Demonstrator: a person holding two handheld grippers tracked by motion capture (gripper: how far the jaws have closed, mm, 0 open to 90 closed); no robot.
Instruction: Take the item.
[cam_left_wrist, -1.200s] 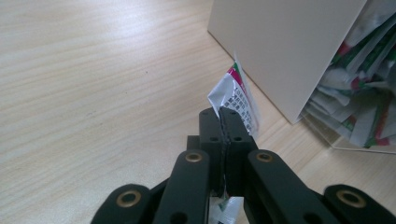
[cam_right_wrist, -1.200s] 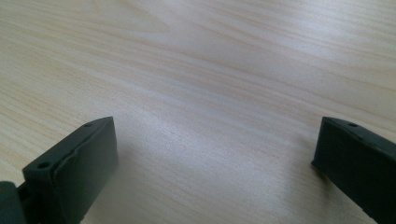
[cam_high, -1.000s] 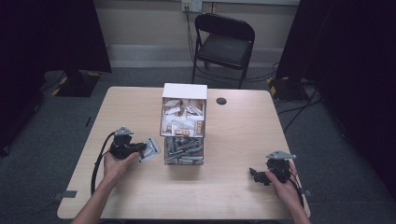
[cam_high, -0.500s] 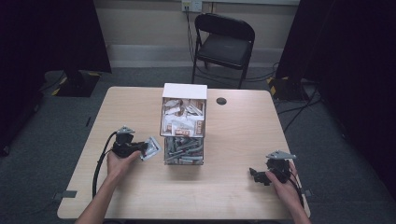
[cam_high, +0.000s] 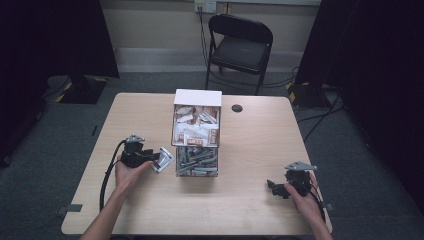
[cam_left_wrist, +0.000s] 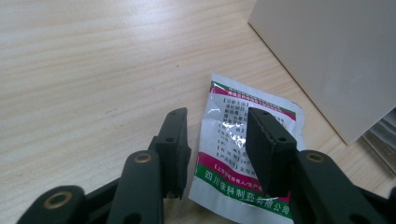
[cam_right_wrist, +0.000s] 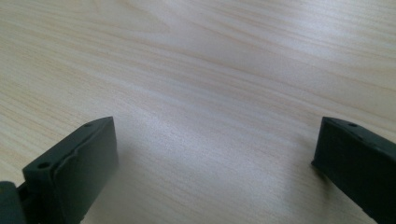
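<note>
Resting on the left side of the desk (cam_high: 125, 115), the left gripper (cam_high: 159, 158) lies in the person's left hand (cam_high: 127, 172) and points toward the middle of the desk. Its fingers (cam_left_wrist: 173, 140) have just been opening, and they now stand apart with a small sachet (cam_left_wrist: 243, 154) between them, no longer pinched. The sachet is white and silvery with green and red bands and printed text, and it lies flat on the wood, just beside the foot of the box. In the high view it shows as a pale packet (cam_high: 164, 159) at the gripper's tip.

Further right, at the middle of the desk, stands a clear two-tier box (cam_high: 196, 132) with a white top; its upper tier holds sachets, its lower tier grey packets. A small dark disc (cam_high: 237, 108) lies behind it to the right.

Near the right front corner, the right gripper (cam_high: 272, 186) rests in the right hand (cam_high: 305, 200). Its fingers (cam_right_wrist: 74, 163) are spread wide over bare wood, with nothing between them.
</note>
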